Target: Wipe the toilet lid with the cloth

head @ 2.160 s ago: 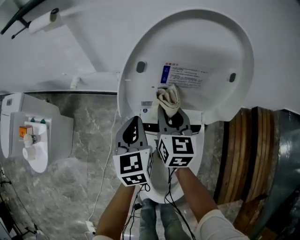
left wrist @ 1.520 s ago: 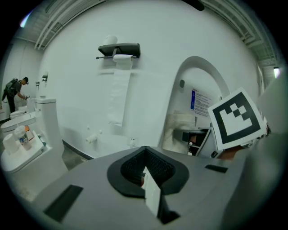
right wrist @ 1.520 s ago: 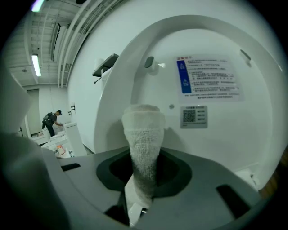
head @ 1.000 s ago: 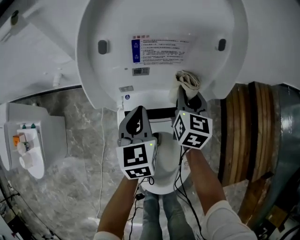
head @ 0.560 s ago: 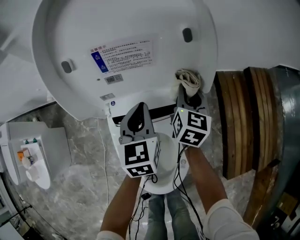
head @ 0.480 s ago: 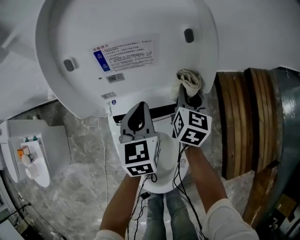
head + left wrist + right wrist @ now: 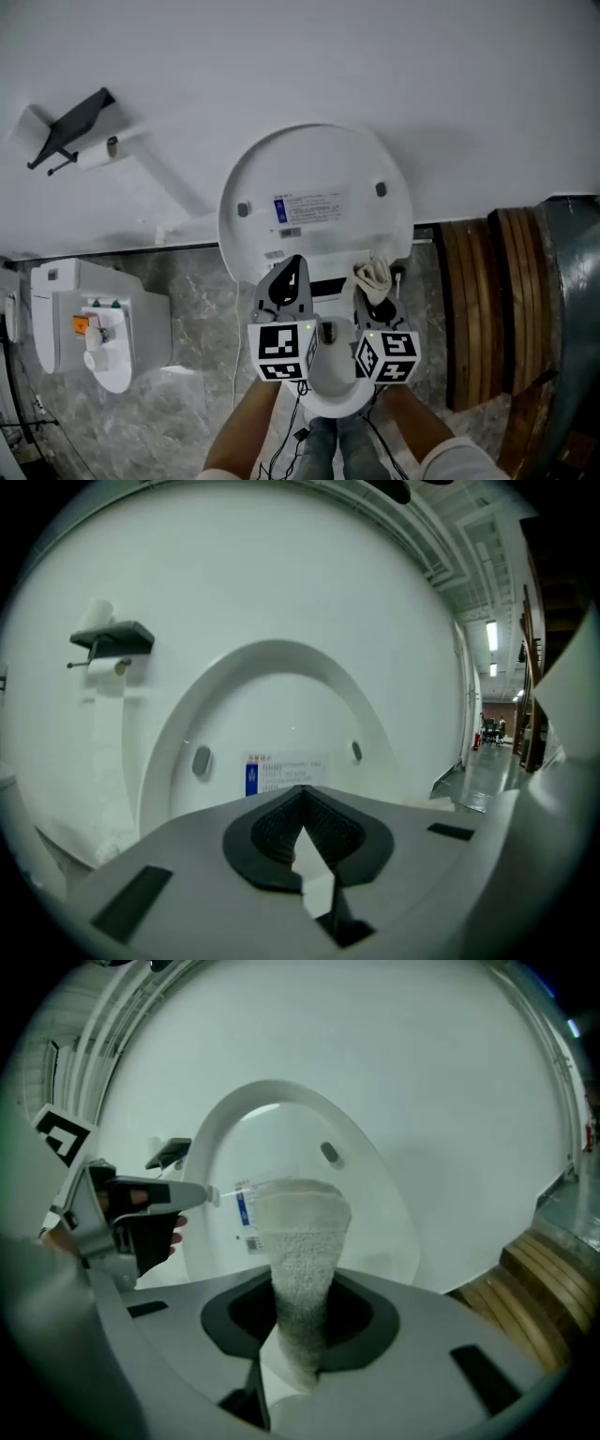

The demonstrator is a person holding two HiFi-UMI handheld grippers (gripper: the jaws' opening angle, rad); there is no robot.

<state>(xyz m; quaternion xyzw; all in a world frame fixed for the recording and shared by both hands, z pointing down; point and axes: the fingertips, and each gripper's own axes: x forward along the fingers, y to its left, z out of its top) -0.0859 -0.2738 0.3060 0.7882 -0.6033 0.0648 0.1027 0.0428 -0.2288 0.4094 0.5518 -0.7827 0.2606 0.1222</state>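
We see the toilet lid (image 7: pixel 314 192) raised upright against the white wall (image 7: pixel 450 84). The right gripper (image 7: pixel 376 298) pinches a bunched cream cloth (image 7: pixel 373 274) at the lid's lower right edge; whether the cloth touches the lid cannot be told. The left gripper (image 7: pixel 289 272), jaws pressed together and empty, points at the lid's lower edge.

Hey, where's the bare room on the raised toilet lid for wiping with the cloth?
Free: the lid's broad top arc, above the label and the two bumpers. Crowded: near the lower edge, with the left gripper, right gripper and cloth.
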